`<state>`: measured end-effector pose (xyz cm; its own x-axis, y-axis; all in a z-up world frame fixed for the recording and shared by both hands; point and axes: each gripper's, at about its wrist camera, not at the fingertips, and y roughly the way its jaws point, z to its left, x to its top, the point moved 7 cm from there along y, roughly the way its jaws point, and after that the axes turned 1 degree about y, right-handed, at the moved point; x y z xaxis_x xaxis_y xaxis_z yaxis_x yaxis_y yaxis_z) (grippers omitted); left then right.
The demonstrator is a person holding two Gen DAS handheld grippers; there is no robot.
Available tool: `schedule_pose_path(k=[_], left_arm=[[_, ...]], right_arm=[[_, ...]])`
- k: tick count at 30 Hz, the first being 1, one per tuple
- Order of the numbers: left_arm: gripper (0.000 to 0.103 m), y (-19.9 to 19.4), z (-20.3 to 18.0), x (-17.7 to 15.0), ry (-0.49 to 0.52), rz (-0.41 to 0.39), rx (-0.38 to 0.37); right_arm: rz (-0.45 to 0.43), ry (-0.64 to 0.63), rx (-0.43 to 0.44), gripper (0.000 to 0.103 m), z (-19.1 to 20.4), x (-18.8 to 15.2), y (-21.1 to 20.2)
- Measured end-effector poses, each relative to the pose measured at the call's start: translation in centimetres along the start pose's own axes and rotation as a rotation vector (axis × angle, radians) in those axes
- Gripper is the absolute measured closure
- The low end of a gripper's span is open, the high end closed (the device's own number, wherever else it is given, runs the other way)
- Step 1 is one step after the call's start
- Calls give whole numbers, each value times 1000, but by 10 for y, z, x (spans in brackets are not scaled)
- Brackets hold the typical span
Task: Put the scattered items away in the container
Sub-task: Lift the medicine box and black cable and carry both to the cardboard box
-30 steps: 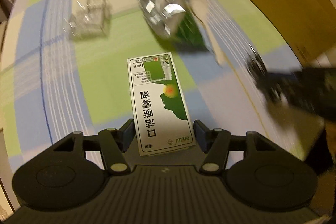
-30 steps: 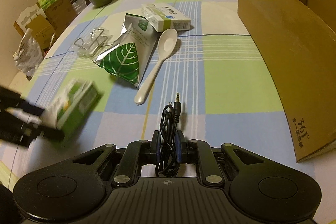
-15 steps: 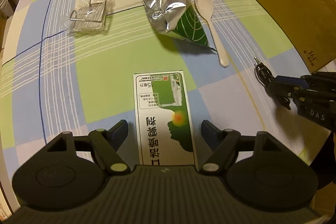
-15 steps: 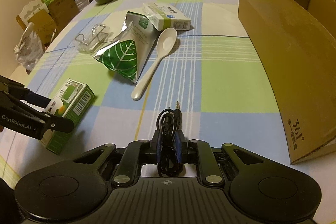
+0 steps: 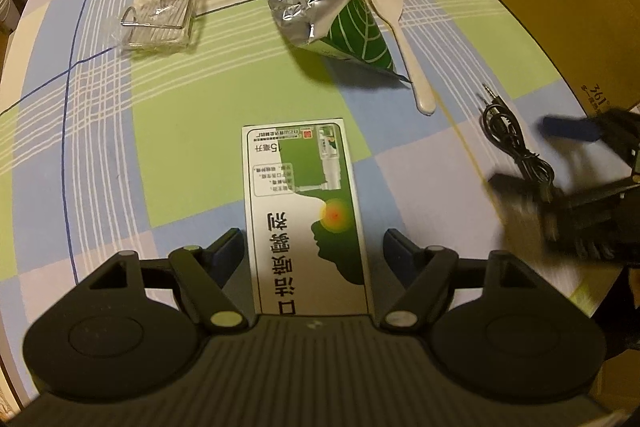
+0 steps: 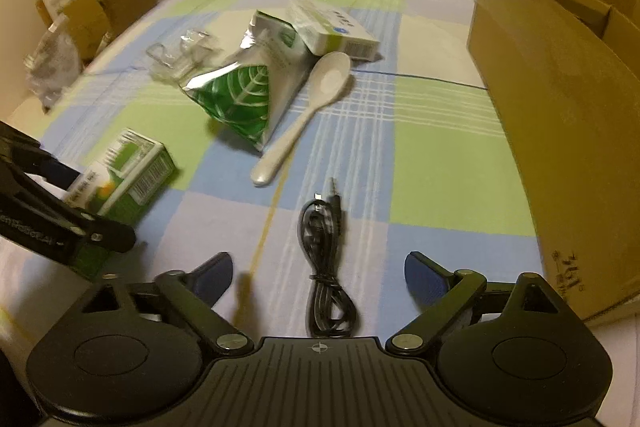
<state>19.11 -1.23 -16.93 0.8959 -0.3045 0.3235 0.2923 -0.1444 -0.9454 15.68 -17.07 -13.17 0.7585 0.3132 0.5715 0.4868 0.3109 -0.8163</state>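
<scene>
Both grippers spread wide: left gripper [image 5: 314, 251] straddles green box [image 5: 306, 211] w/o clamping; right gripper [image 6: 319, 273] brackets black cable [image 6: 326, 267] lying loose on checked cloth [image 6: 440, 163], cardboard box [image 6: 560, 131] alongside.

Crinkled shiny foil pouch [image 5: 320, 1], smooth glossy white spoon [image 5: 394, 15], probably plastic; matt cardboard box [image 6: 560, 131], woven cloth [image 5: 168, 115].

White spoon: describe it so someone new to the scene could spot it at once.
Start at the big brown cardboard box on the right of the checked blue-and-green tablecloth. Toward the middle lies a crumpled silver pouch with a green leaf print; the white ceramic spoon lies along its box-side edge. It is the only plain white, long-handled item there.
</scene>
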Motion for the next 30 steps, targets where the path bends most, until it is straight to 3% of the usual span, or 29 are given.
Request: schedule_pose_path(k=[9,12,14,17,20,23,24,30], left_arm=[[30,-1,4,6,-15,-25,-8],[36,0,3,10,-13,-35,-10],[44,0,3,11,-12,-39,-10],[46,0,2,13,-8,-43,-4],[51,0,0,12,16,-30,-2],[52,-2,-4,9,47,-11,-4],[52,-3,-5,7,49,-7,-9],[52,-17,-9,0,19,-19,-24]], right_arm=[[-8,-15,8,9,1,2,7],[-22,-43,0,21,2,6,9],[-25,-57,1,23,3,8,10],[-28,-75,-4,23,4,8,11],[-35,-91,-8,32,6,6,10],[-39,-82,-15,52,5,7,7],[-41,-77,-19,76,3,7,6],[-37,-43,-6,78,-3,9,-8]])
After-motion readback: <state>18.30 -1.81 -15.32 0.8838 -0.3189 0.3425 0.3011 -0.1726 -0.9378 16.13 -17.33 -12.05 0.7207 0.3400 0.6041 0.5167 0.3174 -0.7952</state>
